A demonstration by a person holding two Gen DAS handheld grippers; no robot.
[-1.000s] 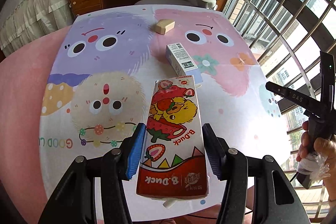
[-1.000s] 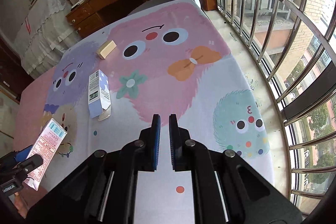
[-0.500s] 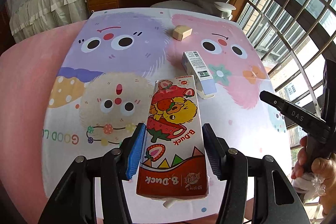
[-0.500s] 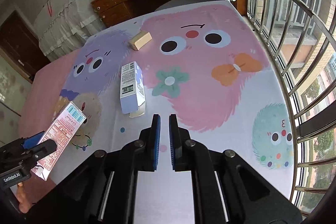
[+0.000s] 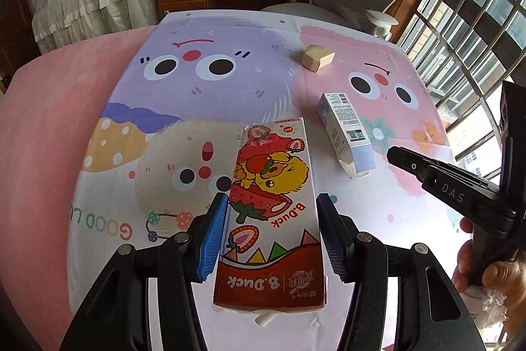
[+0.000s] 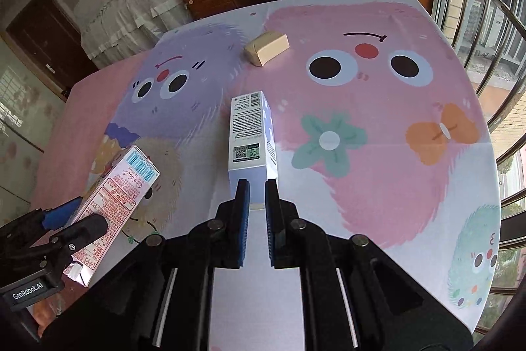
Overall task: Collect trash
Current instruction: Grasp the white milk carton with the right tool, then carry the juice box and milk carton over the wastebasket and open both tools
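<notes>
Three pieces of trash in view: strawberry drink carton (image 5: 269,219), blue-and-white box (image 6: 251,134), tan packet (image 6: 267,47). Left gripper (image 5: 269,236) clamps carton at both sides, carton raised above cartoon tablecloth (image 6: 378,173), long axis running straight out along fingers, possibly tilted upward. Box lies flat mid-table, long axis pointing away from right gripper (image 6: 256,213). Right gripper's pads nearly closed on nothing, tips just short of box's near end. Packet lies beyond, apart.
</notes>
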